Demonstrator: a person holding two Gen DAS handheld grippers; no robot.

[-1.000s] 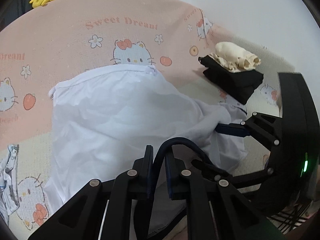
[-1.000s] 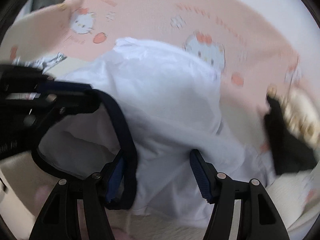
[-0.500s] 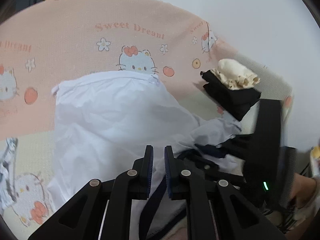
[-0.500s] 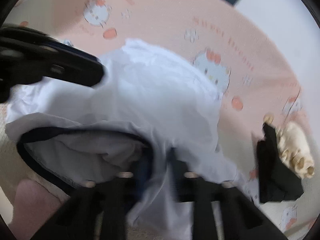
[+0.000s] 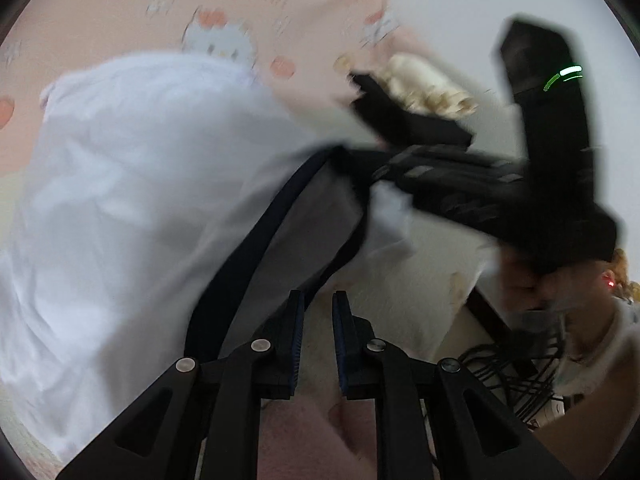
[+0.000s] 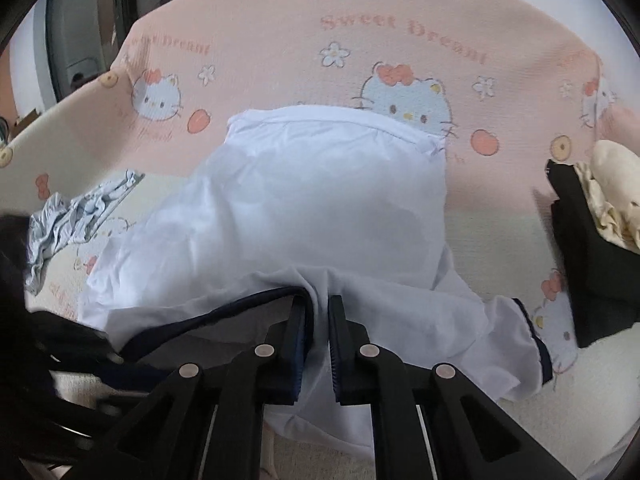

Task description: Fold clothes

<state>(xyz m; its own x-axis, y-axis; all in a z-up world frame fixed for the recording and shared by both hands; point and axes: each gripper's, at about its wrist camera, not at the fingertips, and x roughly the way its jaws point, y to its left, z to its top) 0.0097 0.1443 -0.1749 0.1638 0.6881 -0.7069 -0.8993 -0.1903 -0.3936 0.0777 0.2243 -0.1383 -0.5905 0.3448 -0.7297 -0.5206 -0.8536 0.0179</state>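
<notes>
Currently white garment lies on pink blanket: thin, limp, slippery. Your right gripper, jaws just closing, clamps navy-trimmed hem; left gripper nearly closed, grip unclear. Hold trim.

A pink cartoon-cat blanket covers the bed; a plain white wall rises at far right.

Shirt mid-blanket; folded stack right, crumpled garment, perhaps, left.
</notes>
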